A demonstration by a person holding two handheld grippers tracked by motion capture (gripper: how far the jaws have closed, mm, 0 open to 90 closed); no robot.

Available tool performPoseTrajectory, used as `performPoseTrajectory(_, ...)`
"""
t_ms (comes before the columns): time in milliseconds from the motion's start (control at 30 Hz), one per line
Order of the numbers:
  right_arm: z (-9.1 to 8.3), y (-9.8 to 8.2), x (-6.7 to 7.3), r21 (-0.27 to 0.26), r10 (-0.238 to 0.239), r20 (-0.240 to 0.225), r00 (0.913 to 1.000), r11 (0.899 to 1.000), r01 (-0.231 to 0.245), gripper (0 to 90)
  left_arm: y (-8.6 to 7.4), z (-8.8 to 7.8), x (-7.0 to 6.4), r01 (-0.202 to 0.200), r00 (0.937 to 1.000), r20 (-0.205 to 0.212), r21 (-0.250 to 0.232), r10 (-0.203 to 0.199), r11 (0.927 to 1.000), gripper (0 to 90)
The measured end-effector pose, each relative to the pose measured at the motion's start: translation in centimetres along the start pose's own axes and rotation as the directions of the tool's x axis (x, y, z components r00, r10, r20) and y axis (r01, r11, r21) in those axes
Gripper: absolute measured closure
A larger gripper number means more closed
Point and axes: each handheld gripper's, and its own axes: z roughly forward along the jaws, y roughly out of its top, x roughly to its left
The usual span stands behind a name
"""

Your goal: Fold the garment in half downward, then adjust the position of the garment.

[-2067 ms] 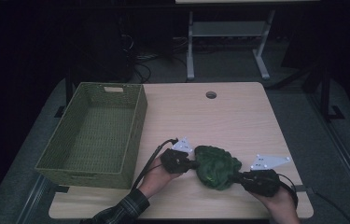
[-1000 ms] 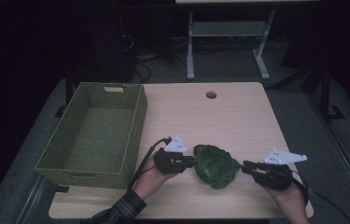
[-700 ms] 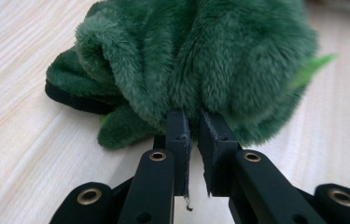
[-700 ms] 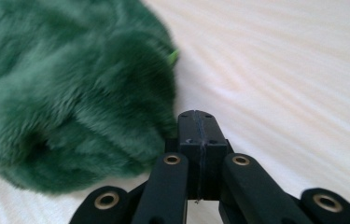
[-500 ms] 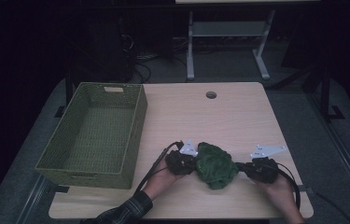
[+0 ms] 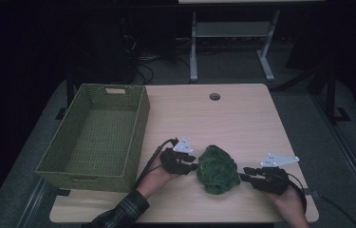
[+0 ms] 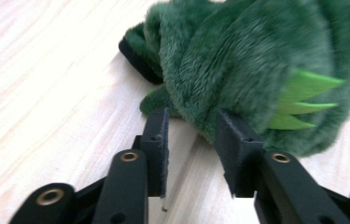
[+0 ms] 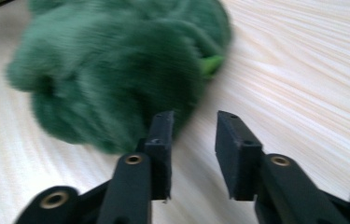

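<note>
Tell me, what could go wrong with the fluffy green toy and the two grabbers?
1. Both grippers, left and right, have just been opening, and no fur lies between the pads. Closing now might pinch only air.
2. The green plush toy is soft and floppy, so a small pinch of fur could slip out when lifted.
3. The basket stands off to the side; a weak hold might drop the toy on the way.

Table [image 6: 242,118]: bears all items below.
Basket [image 6: 97,137]: on the table's left part, reaching toward the near edge.
Plush toy [image 6: 218,169]: on the table near the front edge, right of the basket and well apart from it.
Left gripper [image 6: 192,166]: between basket and plush toy, tips at the toy's left side.
Right gripper [image 6: 244,175]: right of the plush toy, tips at its right side.
Round hole [image 6: 214,96]: in the tabletop, behind the plush toy, near the far edge.
</note>
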Motion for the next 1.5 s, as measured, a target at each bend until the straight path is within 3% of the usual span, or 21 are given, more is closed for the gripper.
performPoseTrajectory(100,-0.1,-0.6,-1.1,0.010,0.025,0.073,0.9970,1.000,-0.025,49.8,0.3,-1.1,0.1,-0.016,0.9996,0.023,-0.016,0.016,0.9998,56.4)
performPoseTrajectory(167,0.0,-0.7,-1.3,0.012,0.027,0.090,0.9956,1.000,-0.028,46.7,0.4,-1.4,0.1,-0.018,0.9991,0.039,-0.016,0.019,0.9997,54.2)
performPoseTrajectory(200,0.1,-1.0,-1.9,0.027,0.044,0.121,0.9916,0.999,-0.048,40.4,0.5,-1.6,0.1,-0.023,0.9988,0.043,-0.020,0.024,0.9995,48.7)
performPoseTrajectory(233,0.1,-1.0,-1.9,0.027,0.044,0.121,0.9916,0.999,-0.048,40.4,0.6,-1.8,0.1,-0.029,0.9983,0.049,-0.029,0.030,0.9992,48.7)
performPoseTrajectory(267,0.2,-1.2,-2.3,0.030,0.047,0.159,0.9862,0.998,-0.053,34.7,0.8,-2.2,0.2,-0.034,0.9973,0.064,-0.037,0.036,0.9987,42.7)
performPoseTrajectory(300,0.2,-1.2,-2.3,0.030,0.047,0.159,0.9862,0.998,-0.053,34.7,0.8,-2.2,0.2,-0.034,0.9973,0.064,-0.037,0.036,0.9987,40.1)
performPoseTrajectory(333,0.1,-1.4,-2.7,0.021,0.061,0.181,0.9817,0.998,-0.065,27.8,1.1,-2.6,0.3,-0.043,0.9957,0.080,-0.040,0.046,0.9983,37.1)
performPoseTrajectory(400,0.1,-1.4,-2.9,0.022,0.063,0.193,0.9792,0.997,-0.068,26.3,1.3,-2.7,0.2,-0.049,0.9948,0.088,-0.043,0.053,0.9979,35.2)
performPoseTrajectory(467,0.4,-1.6,-3.2,0.033,0.080,0.219,0.9724,0.995,-0.089,17.7,2.0,-3.0,0.1,-0.068,0.9912,0.110,-0.055,0.074,0.9962,28.9)
performPoseTrajectory(633,0.6,-1.6,-3.2,0.032,0.073,0.234,0.9695,0.996,-0.082,13.7,3.0,-3.0,-0.1,-0.104,0.9851,0.134,-0.039,0.108,0.9939,20.8)
performPoseTrajectory(733,0.8,-1.6,-3.1,0.033,0.057,0.252,0.9660,0.997,-0.068,13.1,4.3,-2.4,-0.5,-0.144,0.9751,0.169,-0.008,0.143,0.9896,19.6)
performPoseTrajectory(967,0.8,-1.6,-3.1,0.034,0.062,0.253,0.9656,0.997,-0.073,13.2,5.4,-1.0,-1.0,-0.181,0.9642,0.205,0.046,0.168,0.9824,19.6)
performPoseTrajectory(1100,0.8,-1.6,-3.1,0.032,0.059,0.253,0.9655,0.997,-0.069,13.2,5.6,0.4,-1.0,-0.198,0.9606,0.218,0.105,0.172,0.9744,19.0)
performPoseTrajectory(1267,0.8,-1.6,-3.1,0.032,0.062,0.256,0.9646,0.997,-0.072,13.3,5.4,2.4,-1.2,-0.233,0.9503,0.248,0.163,0.189,0.9587,15.7)
performPoseTrajectory(1500,0.8,-1.6,-3.1,0.030,0.063,0.259,0.9639,0.997,-0.073,13.6,4.8,4.7,-1.8,-0.247,0.9478,0.262,0.242,0.182,0.9383,14.6)
